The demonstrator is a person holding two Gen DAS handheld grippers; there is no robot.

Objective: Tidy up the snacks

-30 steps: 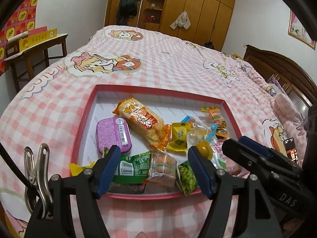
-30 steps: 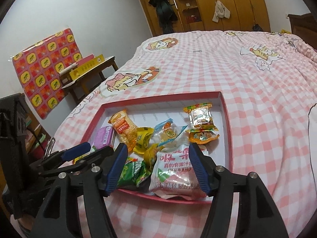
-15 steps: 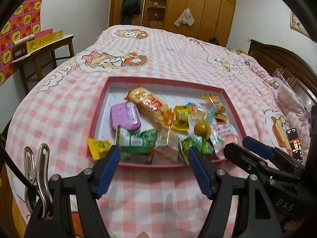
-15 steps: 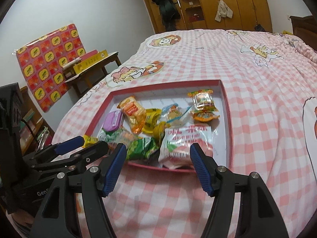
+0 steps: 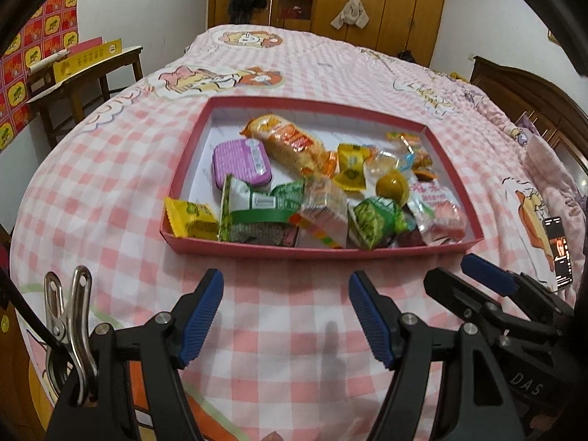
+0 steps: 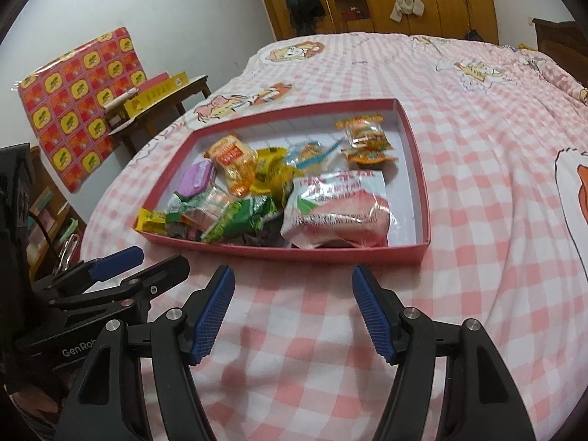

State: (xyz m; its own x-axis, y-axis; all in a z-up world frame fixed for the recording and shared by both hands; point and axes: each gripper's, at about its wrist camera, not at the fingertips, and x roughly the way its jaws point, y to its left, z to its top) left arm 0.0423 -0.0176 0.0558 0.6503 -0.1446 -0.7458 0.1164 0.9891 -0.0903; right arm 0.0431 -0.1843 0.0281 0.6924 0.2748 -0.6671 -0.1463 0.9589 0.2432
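Hovering released, both tools, left tool (image 5: pixel 286 310) and right tool (image 6: pixel 293 307), face the snack tray (image 5: pixel 319 250) unobstructed.

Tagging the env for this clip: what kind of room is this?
A home bedroom, most likely. The red snack tray sits on a bed with a pink checked cartoon bedspread, a wooden wardrobe lines the far wall, and a small wooden side table stands beside the bed.
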